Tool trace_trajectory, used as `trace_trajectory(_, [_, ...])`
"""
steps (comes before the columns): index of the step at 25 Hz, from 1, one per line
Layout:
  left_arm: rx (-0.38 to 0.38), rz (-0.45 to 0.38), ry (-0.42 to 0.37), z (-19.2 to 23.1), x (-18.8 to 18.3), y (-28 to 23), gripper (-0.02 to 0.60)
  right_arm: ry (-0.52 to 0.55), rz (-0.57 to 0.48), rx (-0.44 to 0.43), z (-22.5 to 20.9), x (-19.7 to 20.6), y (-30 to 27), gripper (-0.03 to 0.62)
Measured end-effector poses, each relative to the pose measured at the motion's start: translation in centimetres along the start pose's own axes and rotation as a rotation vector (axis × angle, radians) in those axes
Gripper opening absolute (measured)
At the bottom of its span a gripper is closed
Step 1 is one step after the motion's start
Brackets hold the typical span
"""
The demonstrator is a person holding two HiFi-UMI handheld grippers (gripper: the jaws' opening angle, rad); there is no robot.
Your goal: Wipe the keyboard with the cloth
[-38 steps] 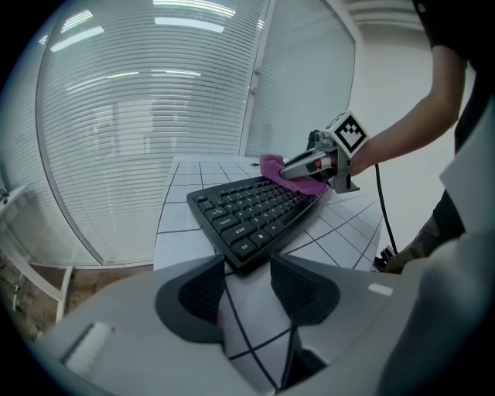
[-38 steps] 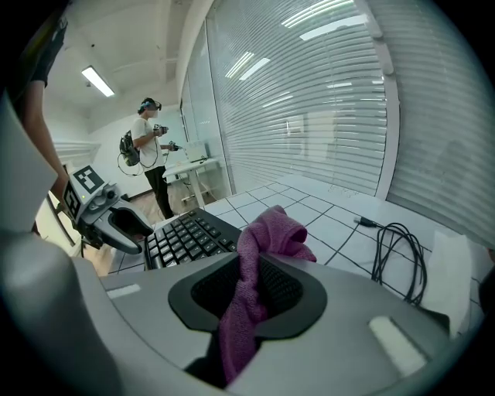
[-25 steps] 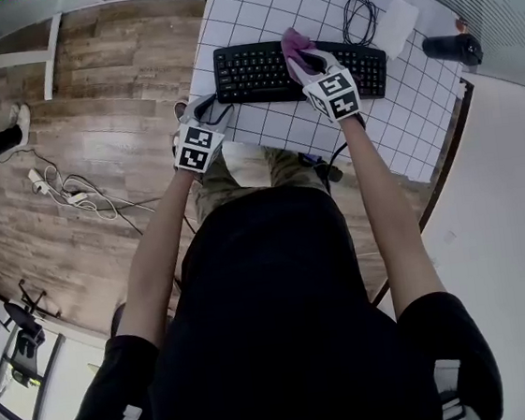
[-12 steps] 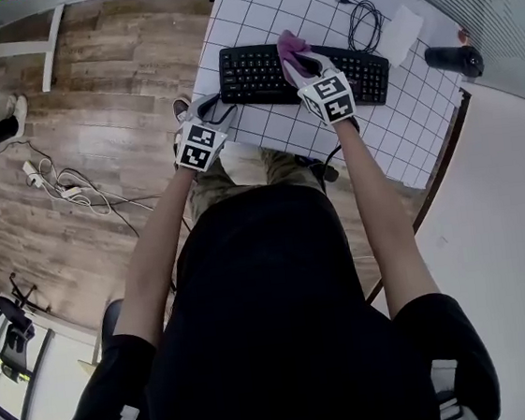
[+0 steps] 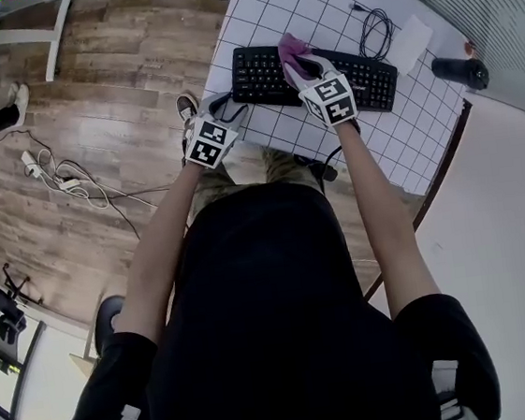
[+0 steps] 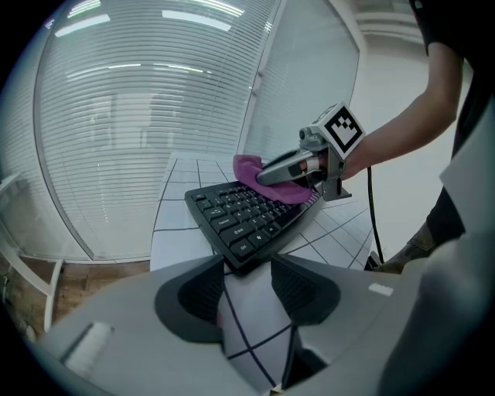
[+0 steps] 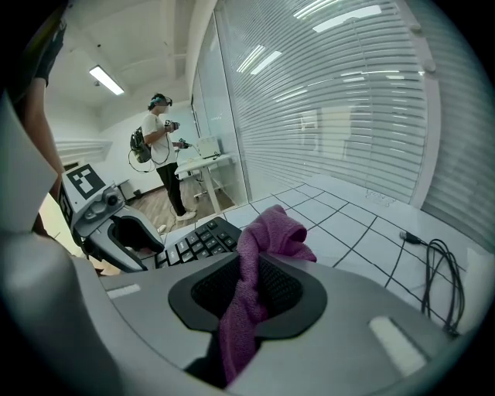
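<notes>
The soft, crumpled magenta cloth [image 5: 291, 47] lies bunched on the middle keys of the flat black keyboard [image 5: 257, 73], which sits across the white grid-lined desk [image 5: 258, 0] towards its near edge. The right gripper [image 5: 298, 59] has its jaws clamped on the cloth's gathered fold. The cloth looks light and limp, likely to drag and fold, so a grip close to the wad suits it. The keyboard seems rigid but light and may slide. The left gripper [image 6: 247, 282] hangs with jaws apart and empty at the keyboard's left front corner. The keys beneath the cloth are hidden.
</notes>
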State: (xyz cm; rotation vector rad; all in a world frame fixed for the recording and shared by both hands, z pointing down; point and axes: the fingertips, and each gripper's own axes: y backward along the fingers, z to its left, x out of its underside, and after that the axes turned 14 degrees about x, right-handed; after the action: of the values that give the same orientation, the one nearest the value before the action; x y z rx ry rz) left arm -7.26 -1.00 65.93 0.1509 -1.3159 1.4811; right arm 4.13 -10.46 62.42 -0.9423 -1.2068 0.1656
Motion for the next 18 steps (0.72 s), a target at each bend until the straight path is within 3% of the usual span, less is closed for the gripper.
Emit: trace_trajectory(18, [0.032, -0.015, -0.008, -0.3, -0.1, 0.1, 0.194, 0.004, 0.027, -0.009, 3.4, -1.8, -1.8, 0.084])
